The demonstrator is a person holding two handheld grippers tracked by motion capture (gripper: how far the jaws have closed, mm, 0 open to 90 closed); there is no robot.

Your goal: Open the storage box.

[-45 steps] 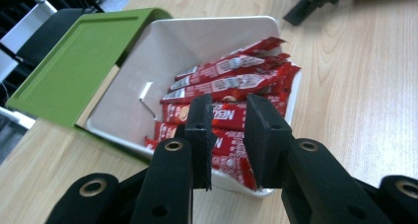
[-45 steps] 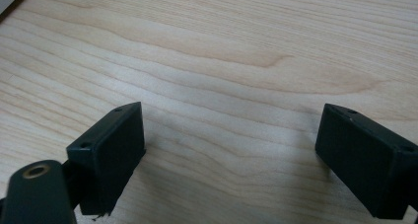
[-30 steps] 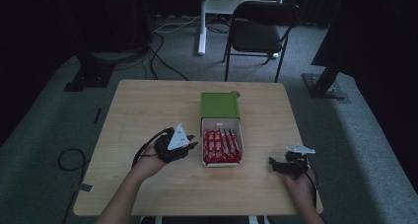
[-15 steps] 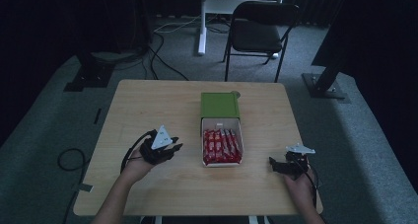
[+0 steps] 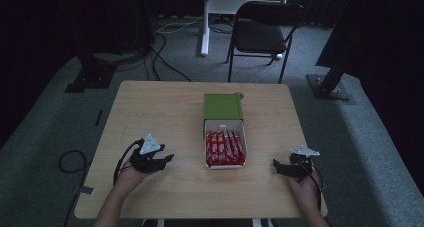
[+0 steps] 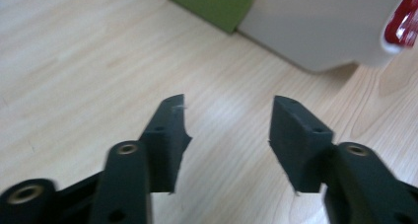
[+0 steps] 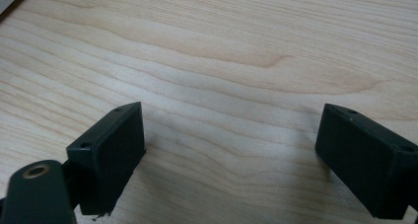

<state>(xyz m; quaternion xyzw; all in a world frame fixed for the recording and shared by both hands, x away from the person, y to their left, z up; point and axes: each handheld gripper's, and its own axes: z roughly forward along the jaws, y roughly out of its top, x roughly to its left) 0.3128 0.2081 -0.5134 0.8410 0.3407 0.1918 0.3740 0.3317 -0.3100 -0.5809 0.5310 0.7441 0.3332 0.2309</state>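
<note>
in the high view the left gripper point(image 5: 167, 158) lay low on the pale wooden table point(image 5: 165, 112), well left of the white tray of red wrapped bars point(image 5: 225, 148) sliding out of its green cardboard sleeve point(image 5: 223, 106); a second before it was beside the tray. the right gripper point(image 5: 276, 165) rested in the same place.

in the left gripper view the jaws had just been opening, nothing between them; a hasty return could shove the light tray.

in the right gripper view the jaws gaped wide, empty.
</note>
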